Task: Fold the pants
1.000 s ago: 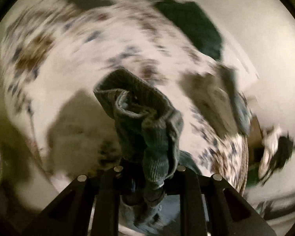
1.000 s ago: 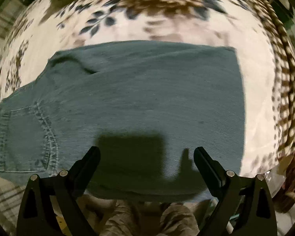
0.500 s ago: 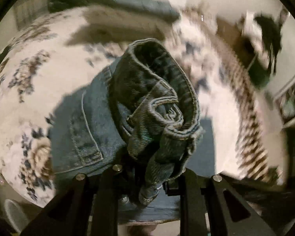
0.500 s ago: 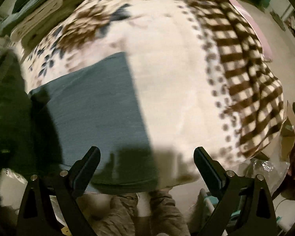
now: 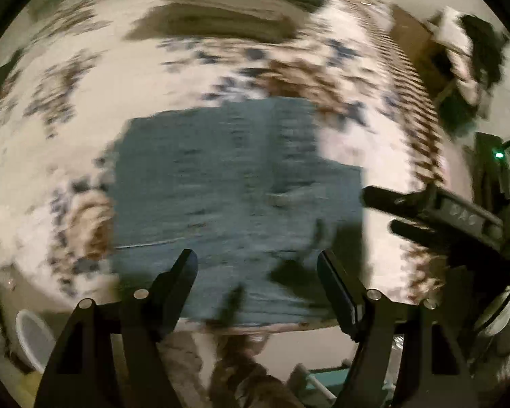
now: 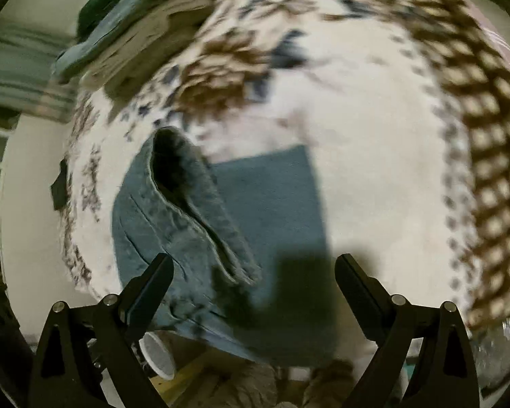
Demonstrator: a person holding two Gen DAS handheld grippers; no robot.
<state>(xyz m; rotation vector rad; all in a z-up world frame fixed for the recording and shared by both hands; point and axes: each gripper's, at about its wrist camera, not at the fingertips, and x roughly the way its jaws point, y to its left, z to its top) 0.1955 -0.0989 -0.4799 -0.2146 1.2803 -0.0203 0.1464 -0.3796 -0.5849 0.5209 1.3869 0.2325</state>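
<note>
The blue denim pants (image 6: pixel 221 238) lie folded on the cream floral bedspread (image 6: pixel 374 170), waistband gaping on top. The left gripper (image 5: pixel 256 285) is opening, empty; the right gripper (image 6: pixel 255 289) stands open, empty. Motion blur smears the left view's detail.

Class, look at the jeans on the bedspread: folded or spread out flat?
Folded. The jeans lie as a compact block, waistband end doubled over the plain layer beneath.

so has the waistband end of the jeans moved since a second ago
Yes. The waistband, which was bunched between the left gripper's jaws above the floral blanket, now lies folded over the jeans on that blanket; the jaws are opening with nothing between them.
</note>
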